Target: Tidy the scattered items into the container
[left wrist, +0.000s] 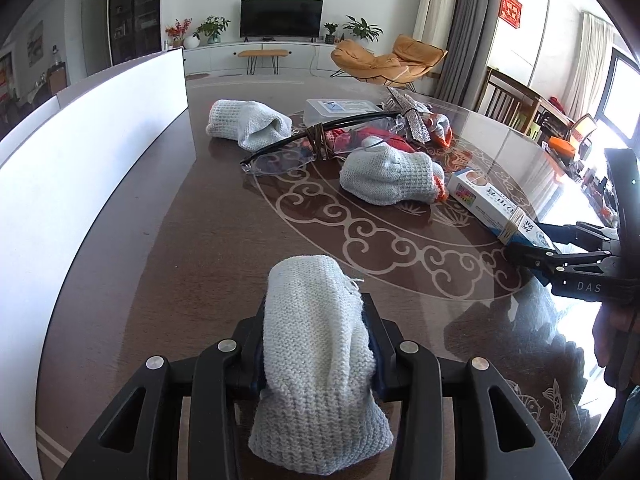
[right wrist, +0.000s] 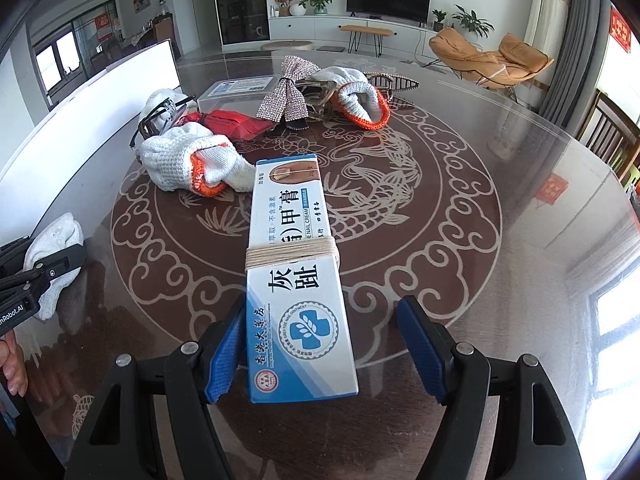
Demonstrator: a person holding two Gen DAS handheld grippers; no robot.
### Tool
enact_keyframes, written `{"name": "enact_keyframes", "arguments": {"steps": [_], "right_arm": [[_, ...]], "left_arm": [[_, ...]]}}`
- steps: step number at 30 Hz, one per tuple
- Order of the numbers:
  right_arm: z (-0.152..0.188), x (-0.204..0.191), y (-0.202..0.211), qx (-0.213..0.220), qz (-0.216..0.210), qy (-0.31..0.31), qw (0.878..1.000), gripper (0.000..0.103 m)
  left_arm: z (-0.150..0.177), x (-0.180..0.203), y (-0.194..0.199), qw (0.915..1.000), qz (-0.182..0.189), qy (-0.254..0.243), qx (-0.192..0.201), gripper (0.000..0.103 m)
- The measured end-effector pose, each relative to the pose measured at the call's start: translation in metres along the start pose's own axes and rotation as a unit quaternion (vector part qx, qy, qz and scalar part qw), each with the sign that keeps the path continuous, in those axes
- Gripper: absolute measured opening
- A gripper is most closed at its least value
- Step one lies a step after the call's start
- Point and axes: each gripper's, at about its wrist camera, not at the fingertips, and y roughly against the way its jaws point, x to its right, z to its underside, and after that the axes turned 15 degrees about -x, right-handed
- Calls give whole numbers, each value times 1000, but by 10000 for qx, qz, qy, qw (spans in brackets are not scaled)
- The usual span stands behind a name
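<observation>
My left gripper (left wrist: 316, 332) is shut on a white knitted glove (left wrist: 316, 352), held above the dark table; it also shows in the right wrist view (right wrist: 52, 264). My right gripper (right wrist: 320, 340) is open, its blue pads (right wrist: 226, 356) on either side of a white and blue nail cream box (right wrist: 296, 280) tied with string; the left pad touches the box, the right pad is apart. The box also shows in the left wrist view (left wrist: 496, 208). The white container (left wrist: 100, 128) stands at the left. More gloves (left wrist: 388, 176), glasses (left wrist: 304, 144) and a clear box (left wrist: 340, 110) lie beyond.
A glittery bow (right wrist: 286, 92), a red packet (right wrist: 232, 122) and an orange-cuffed glove (right wrist: 360, 100) lie at the far middle of the glass-topped round table (right wrist: 480, 200). A person's hand (right wrist: 12, 364) shows at the left edge. Chairs stand at the right.
</observation>
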Motion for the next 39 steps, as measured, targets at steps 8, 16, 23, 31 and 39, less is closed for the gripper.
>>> {"name": "enact_keyframes", "arguments": {"steps": [8, 16, 23, 31, 39], "right_arm": [[-14, -6, -4, -45, -74, 243, 9997, 74], [0, -5, 1, 45, -81, 238, 9997, 74], [30, -9, 26, 343, -125, 385, 9986, 74], [70, -3, 46, 349, 181, 162, 9991, 74], [60, 19, 40, 236, 558, -219, 9979, 74]], "left_arm": [[-2, 12, -5, 9986, -490, -102, -173, 75], [-1, 8, -5, 9984, -534, -64, -177, 76], [6, -1, 8, 9994, -327, 68, 37, 76], [52, -24, 49, 9995, -6, 241, 188, 76], [41, -13, 22, 9990, -257, 199, -291, 78]]}}
